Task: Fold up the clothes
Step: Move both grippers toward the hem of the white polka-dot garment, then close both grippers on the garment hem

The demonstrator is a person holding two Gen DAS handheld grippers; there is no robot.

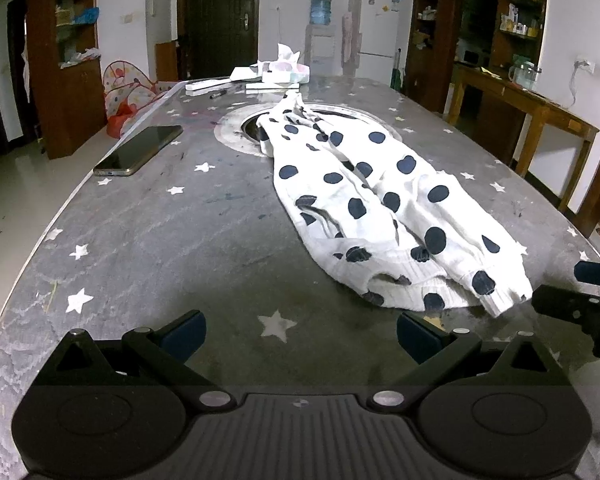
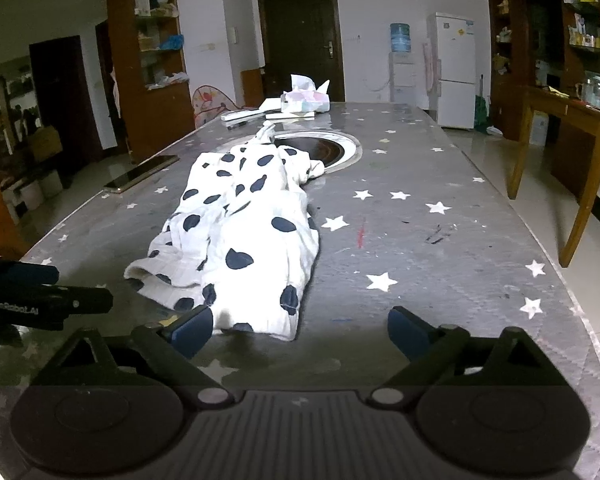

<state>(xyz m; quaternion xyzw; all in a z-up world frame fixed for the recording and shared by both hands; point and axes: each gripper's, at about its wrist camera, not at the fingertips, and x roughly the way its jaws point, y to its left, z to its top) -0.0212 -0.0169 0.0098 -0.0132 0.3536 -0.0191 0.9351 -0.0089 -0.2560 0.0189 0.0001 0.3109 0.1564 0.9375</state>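
Here the polka-dot garment (image 1: 380, 208) lies crumpled on the star-patterned counter (image 1: 160, 240), its long axis running away from both grippers toward the round recess (image 2: 324, 148) further back. The right gripper (image 2: 300, 332) sits with jaws spread wide and empty, the near hem just ahead and slightly left of centre between them. The left gripper (image 1: 300, 330), jaws likewise open and holding nothing, has the hem ahead and to its right. The right hand looks the nearer one to that hem

White walls, dark door (image 2: 300, 36), white fridge (image 2: 456, 70), water dispenser (image 2: 400, 64), wooden shelves (image 1: 66, 40), pale tiled floor (image 2: 540, 184).
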